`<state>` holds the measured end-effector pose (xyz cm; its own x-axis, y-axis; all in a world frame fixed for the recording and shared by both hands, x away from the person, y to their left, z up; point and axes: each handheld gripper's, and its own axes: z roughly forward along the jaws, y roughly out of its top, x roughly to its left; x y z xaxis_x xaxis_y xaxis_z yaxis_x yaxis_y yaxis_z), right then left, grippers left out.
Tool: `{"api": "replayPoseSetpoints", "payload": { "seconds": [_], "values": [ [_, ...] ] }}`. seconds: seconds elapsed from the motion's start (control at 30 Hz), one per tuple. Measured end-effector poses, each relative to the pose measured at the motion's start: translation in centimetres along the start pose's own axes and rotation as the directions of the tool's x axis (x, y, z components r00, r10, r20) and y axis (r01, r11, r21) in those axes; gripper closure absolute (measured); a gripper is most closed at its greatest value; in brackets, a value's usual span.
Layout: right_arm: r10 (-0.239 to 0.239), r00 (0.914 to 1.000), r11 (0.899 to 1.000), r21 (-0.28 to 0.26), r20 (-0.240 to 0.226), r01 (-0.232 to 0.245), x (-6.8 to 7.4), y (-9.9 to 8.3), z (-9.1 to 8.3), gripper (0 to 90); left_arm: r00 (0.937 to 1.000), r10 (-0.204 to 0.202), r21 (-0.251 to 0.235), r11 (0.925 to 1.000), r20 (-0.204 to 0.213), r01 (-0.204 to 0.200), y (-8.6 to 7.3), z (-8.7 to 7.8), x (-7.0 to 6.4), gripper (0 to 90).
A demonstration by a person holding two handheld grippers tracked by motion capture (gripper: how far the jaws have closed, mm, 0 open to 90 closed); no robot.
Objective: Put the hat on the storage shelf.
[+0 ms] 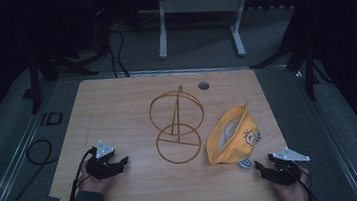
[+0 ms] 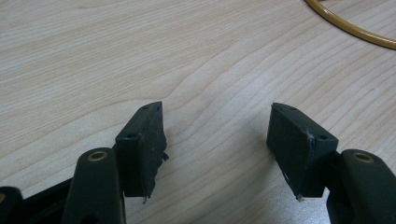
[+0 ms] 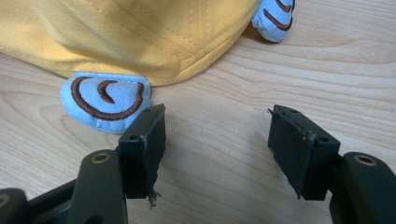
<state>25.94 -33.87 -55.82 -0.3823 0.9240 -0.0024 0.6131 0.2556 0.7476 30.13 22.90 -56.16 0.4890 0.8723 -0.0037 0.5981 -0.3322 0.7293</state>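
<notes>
Yellow cap (image 1: 233, 135) on its side, opening facing upper-left

"ID" marking on grey floor (image 1: 50, 119) left of table (image 1: 117, 107).

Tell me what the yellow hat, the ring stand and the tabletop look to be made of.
Yellow hat: woven cotton-like fabric, matte, stitched seams showing. Ring stand: probably thin metal wire with a glossy gold-tone coat. Tabletop: pale wood-grain surface, smooth, possibly laminate.
</notes>
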Motion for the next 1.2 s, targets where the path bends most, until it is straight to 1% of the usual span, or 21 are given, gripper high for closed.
{"api": "replayPoseSetpoints", "payload": {
  "seconds": [0.4,1.2],
  "values": [
    [0.002,1.0,1.0,0.007,0.004,-0.002,0.03,0.07,-0.02,37.0,1.0,-0.004,-0.005,1.0,0.0,0.004,-0.06,0.01,-0.02,37.0],
    [0.0,1.0,1.0,-0.002,0.0,0.0,-0.01,-0.07,-0.08,37.2,1.0,-0.002,-0.005,1.0,0.0,0.002,-0.03,0.03,-0.01,36.9]
  ]
}}
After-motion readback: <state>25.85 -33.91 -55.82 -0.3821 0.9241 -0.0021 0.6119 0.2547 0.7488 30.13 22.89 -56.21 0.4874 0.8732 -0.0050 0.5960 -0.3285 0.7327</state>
